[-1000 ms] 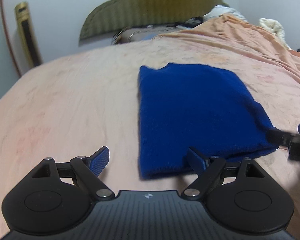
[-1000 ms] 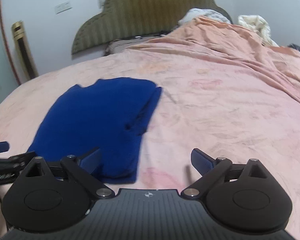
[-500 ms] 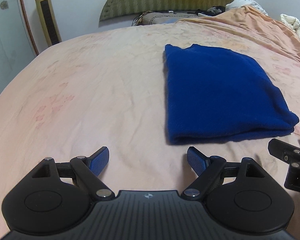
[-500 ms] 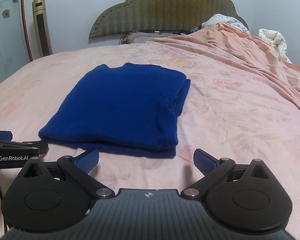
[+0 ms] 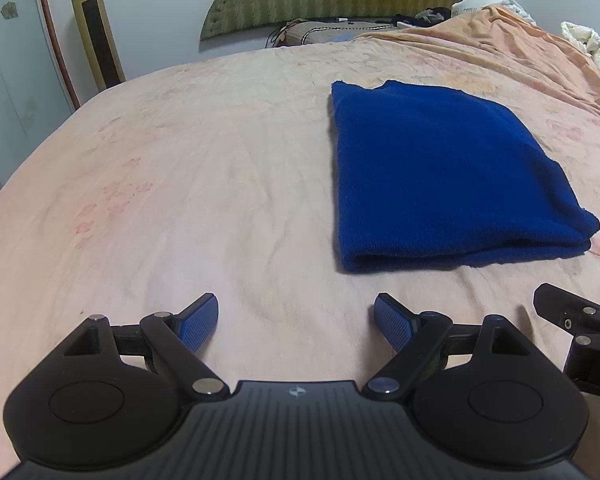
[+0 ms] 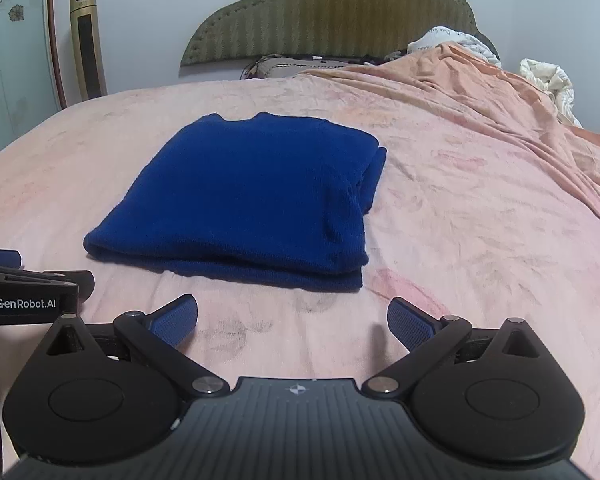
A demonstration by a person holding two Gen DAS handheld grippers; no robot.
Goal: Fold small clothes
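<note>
Tools come first, nearest to us: two of them. The left tool (image 5: 296,318) is spread wide and holds nothing. The right tool (image 6: 292,318) is spread wide too, with nothing in it. Both hang just above the pink bed (image 6: 480,220). A little farther on lies one blue sweater (image 6: 252,196), flat on the bed, just past both tools. It looks folded into a neat block, so the job seems almost done. Far back stands one green headboard (image 6: 332,20).
</note>
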